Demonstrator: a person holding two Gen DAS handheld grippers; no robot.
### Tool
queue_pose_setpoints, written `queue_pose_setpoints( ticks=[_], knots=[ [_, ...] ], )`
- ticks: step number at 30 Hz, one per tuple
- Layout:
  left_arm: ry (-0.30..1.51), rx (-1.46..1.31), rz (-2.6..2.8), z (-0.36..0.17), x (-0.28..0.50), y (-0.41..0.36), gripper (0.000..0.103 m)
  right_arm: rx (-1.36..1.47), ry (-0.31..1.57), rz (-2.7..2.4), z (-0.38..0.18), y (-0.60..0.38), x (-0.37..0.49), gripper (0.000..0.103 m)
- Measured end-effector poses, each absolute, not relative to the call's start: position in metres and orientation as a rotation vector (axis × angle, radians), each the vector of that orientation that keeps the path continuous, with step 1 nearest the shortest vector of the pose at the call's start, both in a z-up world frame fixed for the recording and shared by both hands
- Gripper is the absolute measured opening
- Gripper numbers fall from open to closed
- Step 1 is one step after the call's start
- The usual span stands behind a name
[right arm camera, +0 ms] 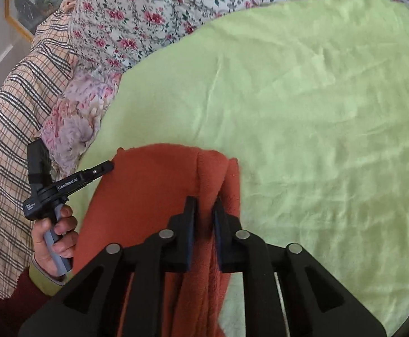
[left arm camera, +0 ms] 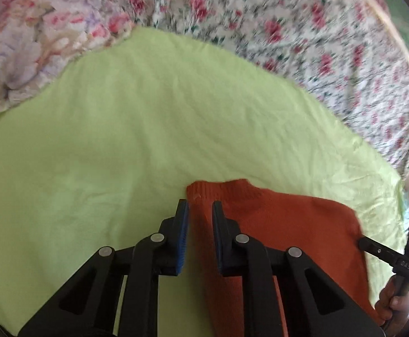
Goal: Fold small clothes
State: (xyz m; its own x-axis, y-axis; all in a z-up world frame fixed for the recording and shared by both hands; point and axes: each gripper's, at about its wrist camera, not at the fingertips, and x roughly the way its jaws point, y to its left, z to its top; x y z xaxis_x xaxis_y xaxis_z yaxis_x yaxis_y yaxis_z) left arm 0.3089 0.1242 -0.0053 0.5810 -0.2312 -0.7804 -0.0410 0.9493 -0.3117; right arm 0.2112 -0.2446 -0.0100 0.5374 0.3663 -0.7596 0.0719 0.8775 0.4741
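The rust-orange knitted garment [right arm camera: 153,196] lies at the near edge of the pale green sheet [right arm camera: 316,98], both the left gripper [left arm camera: 200,210] and right gripper [right arm camera: 204,205] pinching its folds nearly closed, wide bare sheet stretching beyond.

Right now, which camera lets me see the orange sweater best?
The right wrist view: the orange sweater fills the middle, its bunched folds running between the right gripper fingers. The left wrist view shows only the ribbed edge and a flat part on the green sheet.
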Motion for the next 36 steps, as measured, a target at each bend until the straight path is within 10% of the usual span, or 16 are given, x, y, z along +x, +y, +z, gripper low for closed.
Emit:
queue_pose_setpoints(
  ticks=[7,25,27,29,36],
  knots=[
    [0.917,-0.254,-0.250,0.035,0.194,0.102,0.023,0.503,0.930,0.199,0.025,-0.236,0.136,0.041],
    [0.917,-0.036,-0.322,0.007,0.024,0.034,0.060,0.380,1.001,0.232,0.002,-0.188,0.052,0.041],
    [0.920,-0.008,-0.308,0.001,0.024,0.028,0.060,0.373,1.003,0.240,0.003,-0.184,0.054,0.037],
    [0.934,0.024,-0.270,-0.007,0.027,0.024,0.060,0.414,1.006,0.270,0.004,-0.183,0.058,0.005],
    [0.914,0.017,-0.178,-0.003,0.035,0.029,0.053,0.624,0.783,0.368,0.056,-0.198,0.054,0.005]
  ],
)
